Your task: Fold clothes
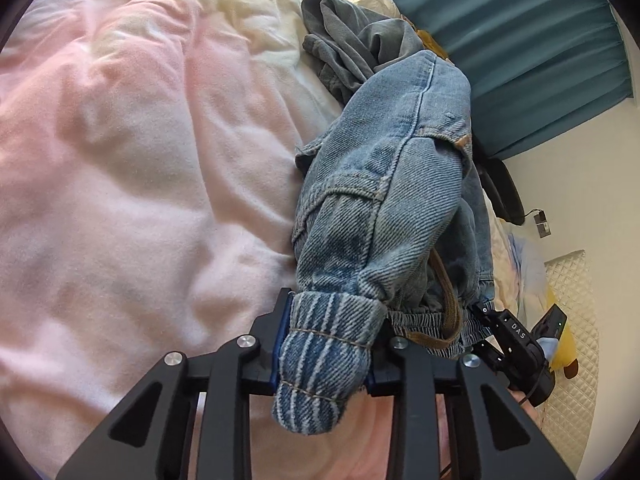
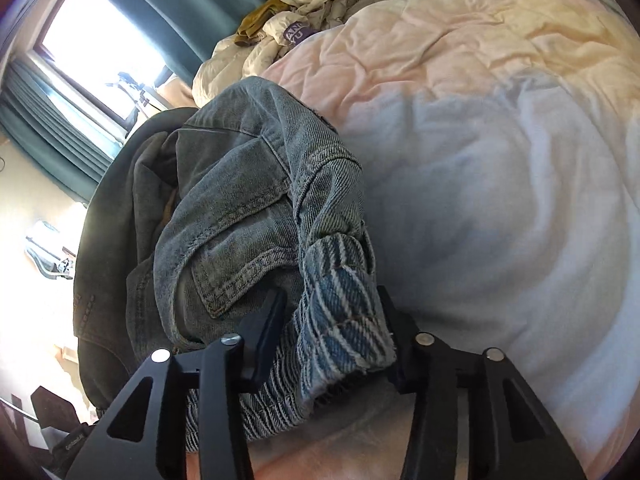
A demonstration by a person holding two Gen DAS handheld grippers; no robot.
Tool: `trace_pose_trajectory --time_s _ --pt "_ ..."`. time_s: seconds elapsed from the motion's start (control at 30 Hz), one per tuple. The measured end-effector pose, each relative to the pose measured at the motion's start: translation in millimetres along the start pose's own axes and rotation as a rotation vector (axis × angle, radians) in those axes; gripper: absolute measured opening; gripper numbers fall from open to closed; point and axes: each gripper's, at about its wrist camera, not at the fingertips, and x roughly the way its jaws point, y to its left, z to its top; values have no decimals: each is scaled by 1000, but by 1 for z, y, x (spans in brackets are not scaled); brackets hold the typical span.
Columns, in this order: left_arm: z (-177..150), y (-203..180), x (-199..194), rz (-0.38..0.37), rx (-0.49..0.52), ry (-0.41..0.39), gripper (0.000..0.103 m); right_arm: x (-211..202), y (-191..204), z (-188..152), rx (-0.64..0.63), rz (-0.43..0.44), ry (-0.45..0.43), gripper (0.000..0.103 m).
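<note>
At the bottom centre of the left wrist view, the left gripper (image 1: 326, 344) is pinching a ribbed, striped hem of the denim jacket (image 1: 384, 184), its jaws pressed onto the cloth from both sides. The jacket is bunching upward from there through the middle right of the frame. At lower right, the right gripper (image 1: 486, 320) is biting the elastic hem nearby. In the right wrist view it (image 2: 332, 320) is clamping a striped cuff low in the centre, the denim piling toward the upper left. Beneath, a pink and pale quilt (image 1: 140, 160) is spreading wide. Farther off, crumpled clothes (image 2: 304, 24) are lying at the top, beside teal curtains (image 1: 520, 40).
</note>
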Motion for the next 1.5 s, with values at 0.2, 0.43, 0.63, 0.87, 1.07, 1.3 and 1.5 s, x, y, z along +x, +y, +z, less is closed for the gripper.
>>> trace_pose_trajectory --time_s 0.2,0.43,0.63,0.87,1.07,1.3,1.5 --pt "-15 -20 -16 -55 61 -34 24 -44 22 22 -27 79 -193 15" --pt "-29 -70 -23 -67 220 -21 23 -90 37 67 -95 142 -324 13" --pt "-51 -144 -13 -199 330 0 23 -130 37 112 -152 169 -436 12" --pt "-68 -241 63 -321 413 50 23 -142 10 195 -273 34 -469 12" --pt "-59 -320 148 -361 530 82 23 -102 -33 274 -300 -60 -459 12" --pt "-48 -349 271 -275 604 138 23 2 -111 315 -390 -226 -359 13" --pt "-43 -343 305 -302 641 173 26 53 -169 304 -361 -199 -273 19"
